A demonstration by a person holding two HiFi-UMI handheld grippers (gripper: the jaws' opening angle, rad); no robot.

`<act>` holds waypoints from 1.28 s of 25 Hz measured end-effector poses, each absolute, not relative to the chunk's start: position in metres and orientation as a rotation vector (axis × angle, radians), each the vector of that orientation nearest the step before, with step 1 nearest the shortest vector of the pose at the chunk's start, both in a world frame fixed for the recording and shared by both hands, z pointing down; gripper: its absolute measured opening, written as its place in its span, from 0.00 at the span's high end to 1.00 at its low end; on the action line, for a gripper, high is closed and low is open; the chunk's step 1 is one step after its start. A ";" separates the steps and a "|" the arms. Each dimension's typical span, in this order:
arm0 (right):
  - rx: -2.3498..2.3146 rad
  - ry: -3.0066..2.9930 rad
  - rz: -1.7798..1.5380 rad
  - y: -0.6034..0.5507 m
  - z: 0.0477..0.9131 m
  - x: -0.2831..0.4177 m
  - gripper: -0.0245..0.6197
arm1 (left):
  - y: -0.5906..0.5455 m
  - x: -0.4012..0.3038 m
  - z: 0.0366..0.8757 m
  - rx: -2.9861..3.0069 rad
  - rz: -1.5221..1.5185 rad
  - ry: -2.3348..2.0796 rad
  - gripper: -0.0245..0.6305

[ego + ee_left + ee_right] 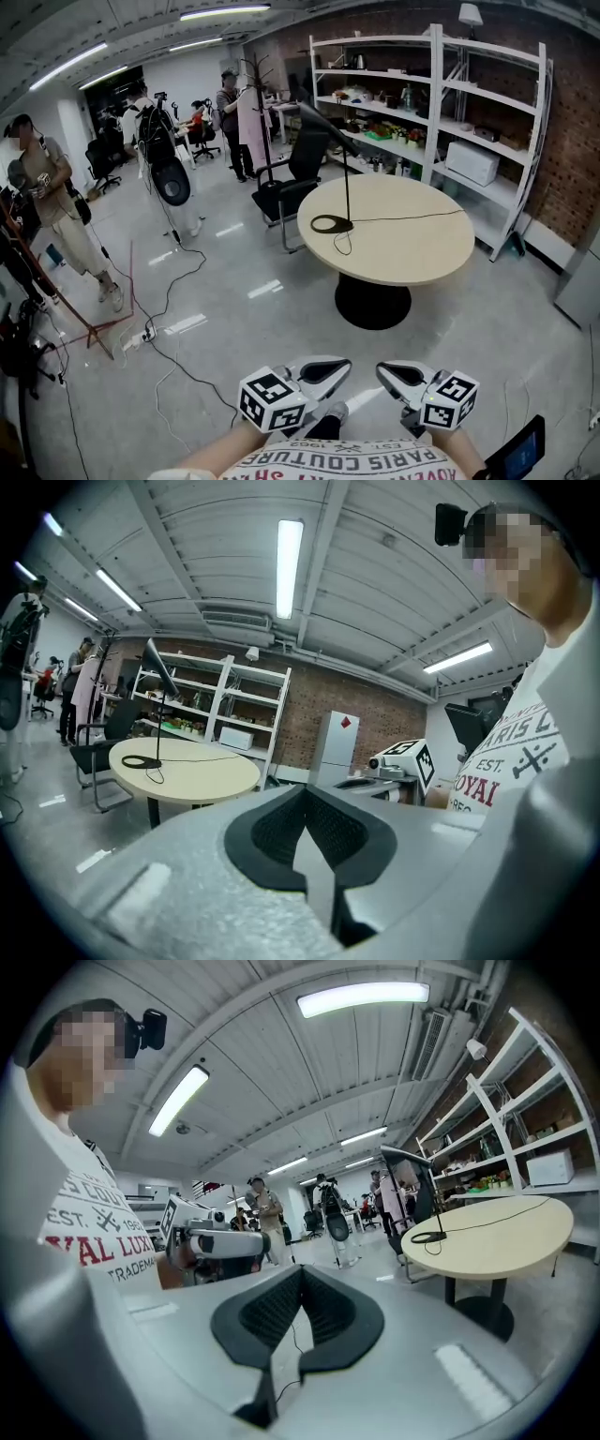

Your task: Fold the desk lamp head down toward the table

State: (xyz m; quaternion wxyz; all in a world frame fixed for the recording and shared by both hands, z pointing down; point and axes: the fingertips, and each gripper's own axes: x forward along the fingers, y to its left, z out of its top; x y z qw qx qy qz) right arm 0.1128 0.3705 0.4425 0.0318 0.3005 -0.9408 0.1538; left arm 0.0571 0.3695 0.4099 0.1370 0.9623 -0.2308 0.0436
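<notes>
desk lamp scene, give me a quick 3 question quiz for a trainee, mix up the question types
1. True or false: the desk lamp stands on the round table with its head raised.
2. The left gripper and right gripper are: A) both shut and empty, away from the table; B) both wide open; C) gripping the lamp.
3. What shape is the lamp's base?

Key: 1 true; 2 A; 3 a flat ring.

Black desk lamp (pixel 337 159), upright stem, head raised, on table (pixel 412 248)
</notes>
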 end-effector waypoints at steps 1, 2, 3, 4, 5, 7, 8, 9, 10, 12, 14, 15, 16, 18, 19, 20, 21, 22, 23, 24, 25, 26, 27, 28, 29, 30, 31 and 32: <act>0.925 -2.902 0.482 0.370 0.442 0.111 0.96 | 0.368 0.056 0.411 2.780 0.121 -0.666 0.96; 0.925 -2.905 0.486 0.369 0.442 0.110 0.96 | 0.366 0.054 0.412 2.777 0.116 -0.666 0.96; 0.925 -2.905 0.487 0.367 0.442 0.109 0.96 | 0.364 0.053 0.412 2.775 0.110 -0.665 0.96; 0.927 -2.903 0.488 0.366 0.443 0.109 0.96 | 0.362 0.054 0.412 2.774 0.106 -0.663 0.96; 0.929 -2.901 0.491 0.364 0.443 0.110 0.96 | 0.361 0.055 0.412 2.775 0.103 -0.659 0.96; 0.936 -2.905 0.504 0.359 0.443 0.112 0.96 | 0.357 0.057 0.413 2.778 0.103 -0.650 0.96; 0.938 -2.908 0.509 0.356 0.443 0.112 0.96 | 0.355 0.058 0.414 2.779 0.105 -0.646 0.96; 0.938 -2.911 0.513 0.352 0.443 0.112 0.96 | 0.352 0.057 0.415 2.779 0.107 -0.643 0.96; 0.935 -2.912 0.514 0.348 0.444 0.111 0.96 | 0.348 0.056 0.416 2.777 0.106 -0.643 0.96; 0.926 -2.909 0.516 0.339 0.447 0.108 0.96 | 0.337 0.053 0.419 2.767 0.096 -0.650 0.96; 0.919 -2.900 0.523 0.328 0.453 0.106 0.96 | 0.323 0.050 0.425 2.750 0.083 -0.661 0.96; 0.918 -2.896 0.528 0.321 0.456 0.105 0.96 | 0.315 0.048 0.428 2.740 0.075 -0.665 0.96; 0.920 -2.895 0.533 0.314 0.459 0.103 0.96 | 0.308 0.046 0.432 2.731 0.069 -0.663 0.96; 0.928 -2.898 0.542 0.297 0.460 0.100 0.96 | 0.292 0.043 0.437 2.723 0.063 -0.655 0.96; 0.931 -2.898 0.546 0.287 0.461 0.098 0.96 | 0.283 0.041 0.439 2.723 0.065 -0.652 0.96; 0.932 -2.895 0.551 0.278 0.463 0.096 0.96 | 0.274 0.039 0.440 2.721 0.065 -0.650 0.96; 0.933 -2.890 0.555 0.268 0.466 0.094 0.96 | 0.263 0.037 0.442 2.718 0.063 -0.647 0.96; 0.933 -2.886 0.560 0.257 0.469 0.093 0.96 | 0.251 0.035 0.444 2.715 0.060 -0.644 0.96; 0.935 -2.882 0.565 0.244 0.472 0.091 0.96 | 0.238 0.033 0.446 2.712 0.058 -0.640 0.96; 0.939 -2.879 0.571 0.230 0.475 0.090 0.96 | 0.223 0.031 0.448 2.710 0.061 -0.638 0.96; 0.942 -2.875 0.578 0.215 0.478 0.088 0.96 | 0.208 0.030 0.451 2.709 0.067 -0.636 0.96; 0.946 -2.871 0.588 0.200 0.480 0.087 0.96 | 0.192 0.029 0.454 2.706 0.074 -0.635 0.96; 0.950 -2.869 0.600 0.185 0.482 0.086 0.96 | 0.176 0.027 0.456 2.702 0.079 -0.634 0.96; 0.954 -2.866 0.610 0.170 0.483 0.085 0.96 | 0.160 0.026 0.457 2.697 0.079 -0.632 0.96; 0.956 -2.863 0.616 0.155 0.483 0.085 0.96 | 0.144 0.025 0.456 2.693 0.076 -0.629 0.96; 0.958 -2.858 0.617 0.138 0.482 0.084 0.96 | 0.127 0.024 0.454 2.691 0.072 -0.626 0.96; 0.963 -2.854 0.617 0.122 0.481 0.083 0.96 | 0.111 0.023 0.452 2.691 0.069 -0.624 0.96; 0.969 -2.852 0.620 0.105 0.479 0.082 0.96 | 0.094 0.021 0.451 2.692 0.069 -0.626 0.96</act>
